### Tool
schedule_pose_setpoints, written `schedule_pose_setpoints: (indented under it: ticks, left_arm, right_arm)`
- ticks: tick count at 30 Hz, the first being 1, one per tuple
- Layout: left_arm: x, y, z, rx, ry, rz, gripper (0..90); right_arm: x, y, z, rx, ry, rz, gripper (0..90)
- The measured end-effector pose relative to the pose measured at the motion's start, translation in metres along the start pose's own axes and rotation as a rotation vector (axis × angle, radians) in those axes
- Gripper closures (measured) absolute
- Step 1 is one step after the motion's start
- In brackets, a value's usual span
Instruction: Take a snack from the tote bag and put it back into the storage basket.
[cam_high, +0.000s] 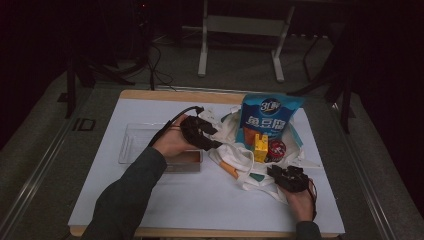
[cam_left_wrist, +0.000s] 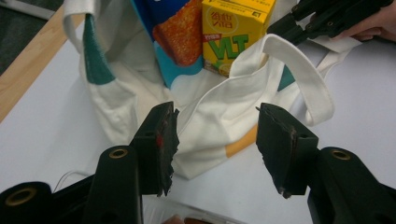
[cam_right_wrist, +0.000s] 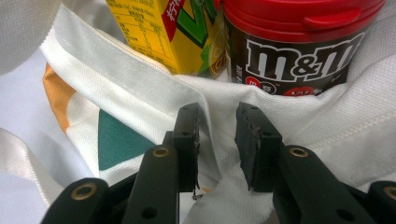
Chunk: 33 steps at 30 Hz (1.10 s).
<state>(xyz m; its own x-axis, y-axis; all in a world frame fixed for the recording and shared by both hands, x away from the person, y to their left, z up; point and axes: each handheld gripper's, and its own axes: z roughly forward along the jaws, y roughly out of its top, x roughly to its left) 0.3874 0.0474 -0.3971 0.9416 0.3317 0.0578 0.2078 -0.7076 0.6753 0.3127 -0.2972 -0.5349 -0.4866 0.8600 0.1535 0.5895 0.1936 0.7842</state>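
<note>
white tote bag (cam_high: 240, 155) lies on the tabletop (cam_high: 200, 200) right of the clear tray (cam_high: 135, 142), holding a blue snack pouch (cam_high: 267, 120), yellow drink carton (cam_high: 260, 147) and red-lidded m&m's tub (cam_high: 276, 149). right gripper (cam_right_wrist: 218, 140) at the bag's near edge, jaws slightly apart around a fold of cloth. left gripper (cam_left_wrist: 215, 140) at the bag's left edge, jaws wide apart, gripping nothing.
</note>
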Motion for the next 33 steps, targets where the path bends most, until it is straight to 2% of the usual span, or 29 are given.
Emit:
schedule_pose_setpoints:
  ticks: [6,11,17,22,33]
  left_arm:
    - [-0.003,0.006,0.003,-0.003,-0.002,0.017,48.0]
    - [-0.003,0.008,0.005,-0.009,0.009,0.017,48.0]
    - [-0.002,0.012,0.010,-0.025,0.021,-0.005,51.2]
    - [-0.005,0.017,0.018,-0.003,0.013,0.008,51.8]
    - [-0.006,0.023,0.028,-0.005,0.020,-0.004,51.4]
  right_arm:
    - [0.000,0.000,0.000,0.000,-0.001,0.001,69.9]
    - [0.000,0.000,0.000,0.000,-0.001,-0.001,69.9]
    - [0.000,0.000,0.000,0.001,0.000,0.000,70.0]
    - [0.000,0.000,0.000,0.000,0.000,-0.001,69.9]
    - [0.000,0.000,0.000,0.000,0.001,0.001,69.9]
